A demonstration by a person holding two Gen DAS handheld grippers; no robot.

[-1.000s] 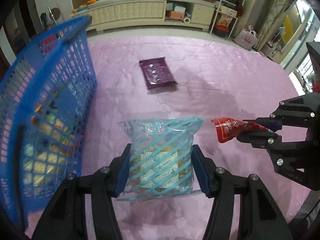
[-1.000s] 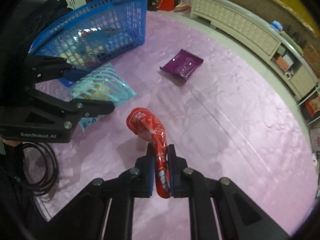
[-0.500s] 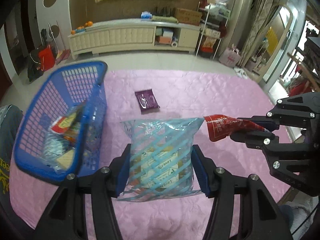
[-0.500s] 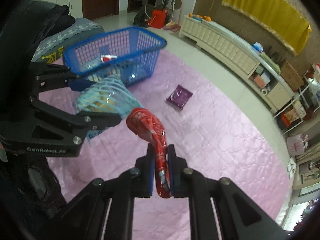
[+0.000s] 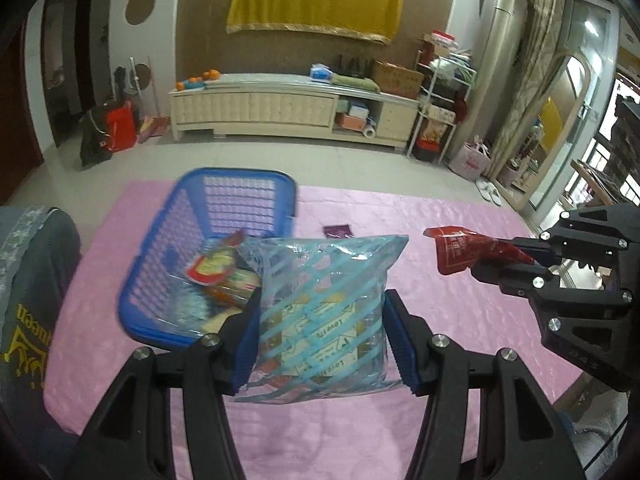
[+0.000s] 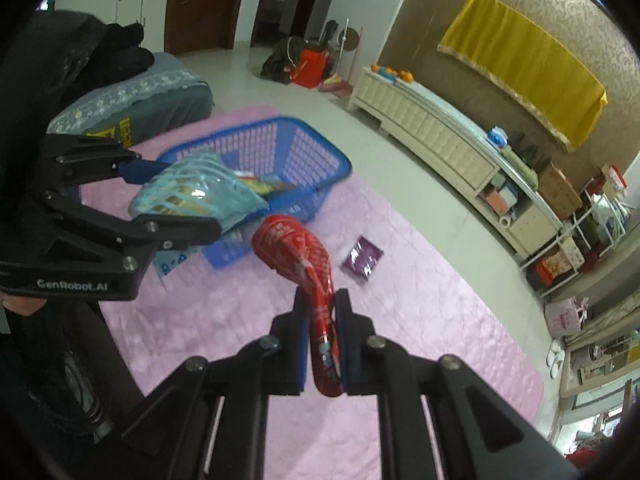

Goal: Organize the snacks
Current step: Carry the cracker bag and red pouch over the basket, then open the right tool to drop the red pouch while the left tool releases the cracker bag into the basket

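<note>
My left gripper (image 5: 320, 344) is shut on a clear snack bag with light blue stripes (image 5: 324, 316) and holds it high above the pink mat, near the blue basket (image 5: 168, 280). The bag also shows in the right wrist view (image 6: 196, 196), over the basket (image 6: 316, 160). My right gripper (image 6: 322, 336) is shut on a red snack packet (image 6: 300, 252), held in the air right of the basket; it shows in the left wrist view (image 5: 464, 248). The basket holds several snack packs (image 5: 216, 272). A purple packet (image 6: 362, 258) lies flat on the mat.
The pink mat (image 6: 420, 320) covers a bed. A grey pillow (image 6: 132, 96) lies at its far left. A cream cabinet (image 5: 280, 112) stands against the far wall, with shelves (image 5: 440, 104) to its right.
Both grippers have risen well above the mat with their packets. The basket has come into view from above and its contents show.
</note>
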